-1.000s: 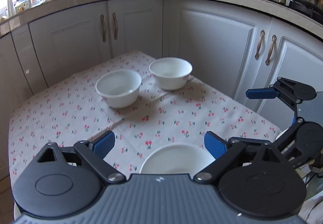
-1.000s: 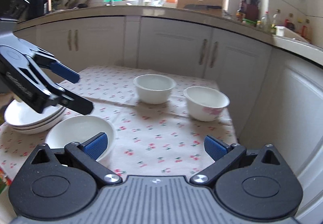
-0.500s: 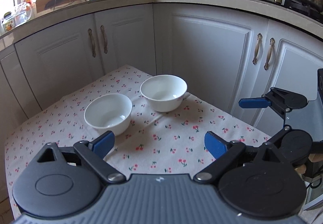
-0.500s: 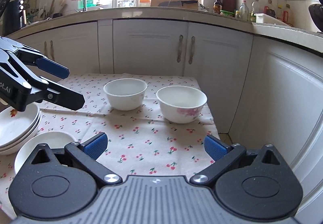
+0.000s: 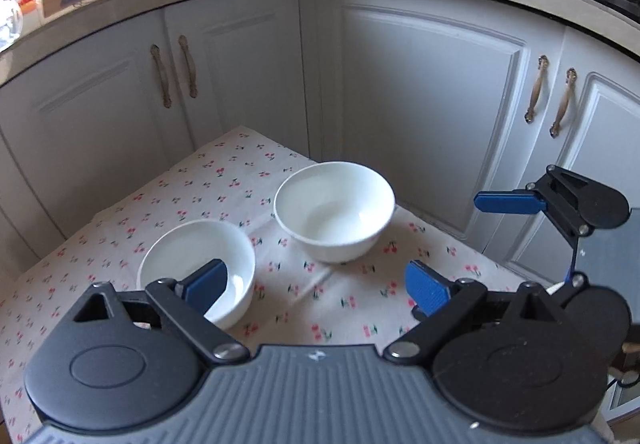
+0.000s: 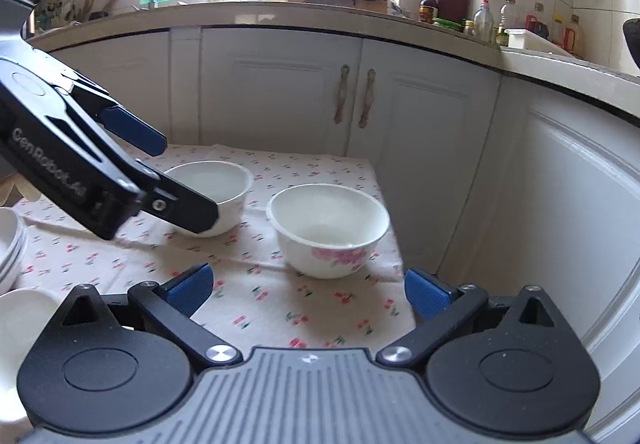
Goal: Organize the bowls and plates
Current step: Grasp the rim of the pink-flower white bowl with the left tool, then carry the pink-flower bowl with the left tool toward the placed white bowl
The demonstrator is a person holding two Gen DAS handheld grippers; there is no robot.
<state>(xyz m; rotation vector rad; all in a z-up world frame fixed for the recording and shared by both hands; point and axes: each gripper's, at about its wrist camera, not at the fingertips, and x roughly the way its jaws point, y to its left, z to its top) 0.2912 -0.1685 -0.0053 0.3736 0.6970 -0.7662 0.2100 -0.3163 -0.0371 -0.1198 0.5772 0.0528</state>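
Observation:
Two white bowls stand side by side on the cherry-print tablecloth (image 5: 288, 284). The plain bowl (image 5: 192, 260) (image 6: 228, 183) is on the left, and the bowl with a pink flower print (image 6: 328, 232) (image 5: 334, 215) is on the right near the table's corner. My left gripper (image 5: 316, 286) (image 6: 186, 181) is open, its left pad hanging over the plain bowl's near rim; I cannot tell if it touches. My right gripper (image 6: 308, 292) is open and empty, just short of the flowered bowl. One of its fingers (image 5: 508, 202) shows at the right of the left wrist view.
A stack of white plates (image 6: 10, 244) and another white dish (image 6: 20, 308) sit at the table's left side. White kitchen cabinets (image 5: 420, 103) stand close behind the table's far and right edges, under a countertop with bottles and a cardboard box.
Both grippers have moved toward the two bowls, which now look larger and nearer. The shallow white dish has dropped out of the left wrist view. The left pad now overlaps the plain bowl.

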